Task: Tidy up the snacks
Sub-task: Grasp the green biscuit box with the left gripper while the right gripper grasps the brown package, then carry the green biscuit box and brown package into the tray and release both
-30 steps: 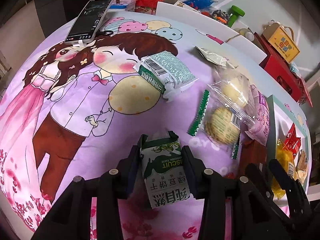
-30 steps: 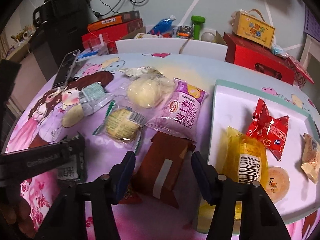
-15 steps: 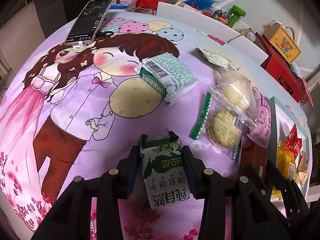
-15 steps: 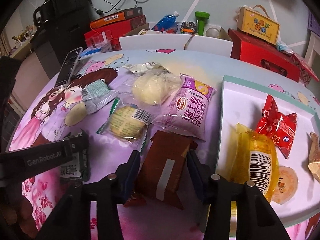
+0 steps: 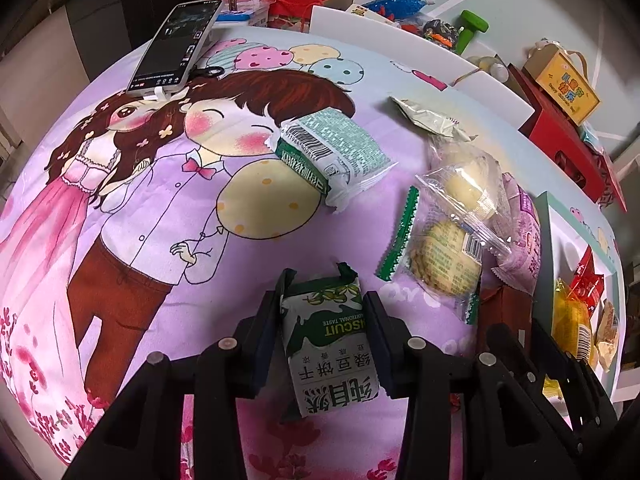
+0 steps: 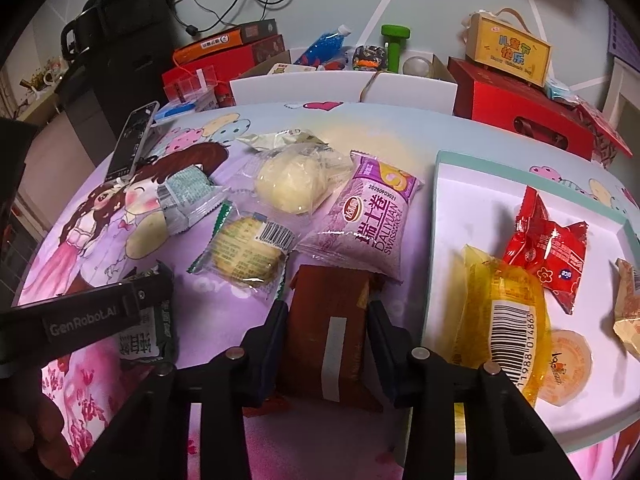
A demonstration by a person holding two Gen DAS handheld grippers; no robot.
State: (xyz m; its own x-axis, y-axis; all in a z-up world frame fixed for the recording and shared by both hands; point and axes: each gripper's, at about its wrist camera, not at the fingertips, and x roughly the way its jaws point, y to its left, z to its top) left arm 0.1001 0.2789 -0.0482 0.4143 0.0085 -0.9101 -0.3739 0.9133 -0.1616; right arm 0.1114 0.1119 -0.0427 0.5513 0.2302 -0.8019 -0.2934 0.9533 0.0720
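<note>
Biscuit pack, green and white, sits clamped between the fingers of the left gripper, down at the near edge of the purple cartoon tablecloth. Right next door, the right gripper has its fingers pressed against both sides of a brown snack pack that's lying on the cloth just beside the white tray, so that one's gripped too.

Past the brown pack there's a purple swiss roll bag touching its far end, a round cookie in a clear wrapper to the left of that, and a pale bun in clear plastic further back. A second green and white pack lies flat, well apart from the held one.

The tray already has a yellow jelly pack, a red packet and an orange jelly cup in it. A phone sits at the far edge of the cloth.
</note>
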